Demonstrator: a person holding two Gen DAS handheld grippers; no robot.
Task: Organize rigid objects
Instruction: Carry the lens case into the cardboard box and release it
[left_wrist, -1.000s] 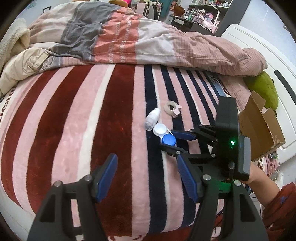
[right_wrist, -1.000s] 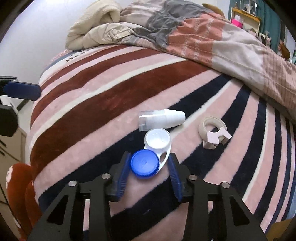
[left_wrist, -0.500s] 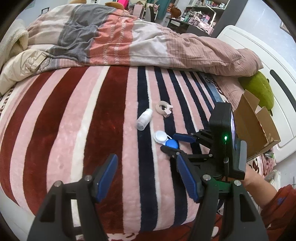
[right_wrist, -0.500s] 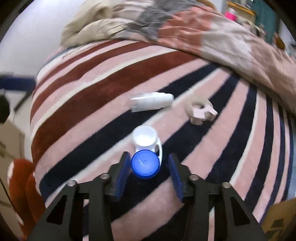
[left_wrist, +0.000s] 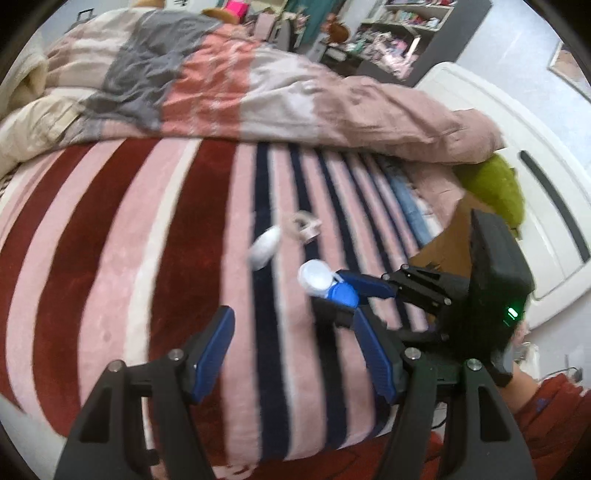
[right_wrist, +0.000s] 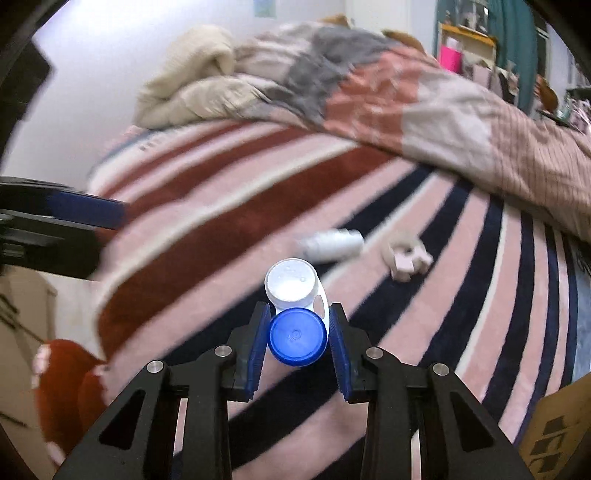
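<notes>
A: Room around the white bottle (right_wrist: 330, 243)?
B: Bare striped blanket (left_wrist: 110, 266) on its left. Tape ring (right_wrist: 406, 258) just right; crumpled duvet (left_wrist: 295, 96) banks up behind; cardboard box (right_wrist: 554, 435) far right.

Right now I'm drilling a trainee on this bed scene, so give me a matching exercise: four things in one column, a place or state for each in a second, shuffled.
Things:
1. lens case
2. white bottle
3. tape ring
4. left claw

States:
A. open, holds nothing
B. lying on its side on the blanket
C. between the right claw's closing jaws
D. on the blanket, right of the bottle in the right wrist view

Pairs: 1-C, 2-B, 3-D, 4-A
</notes>
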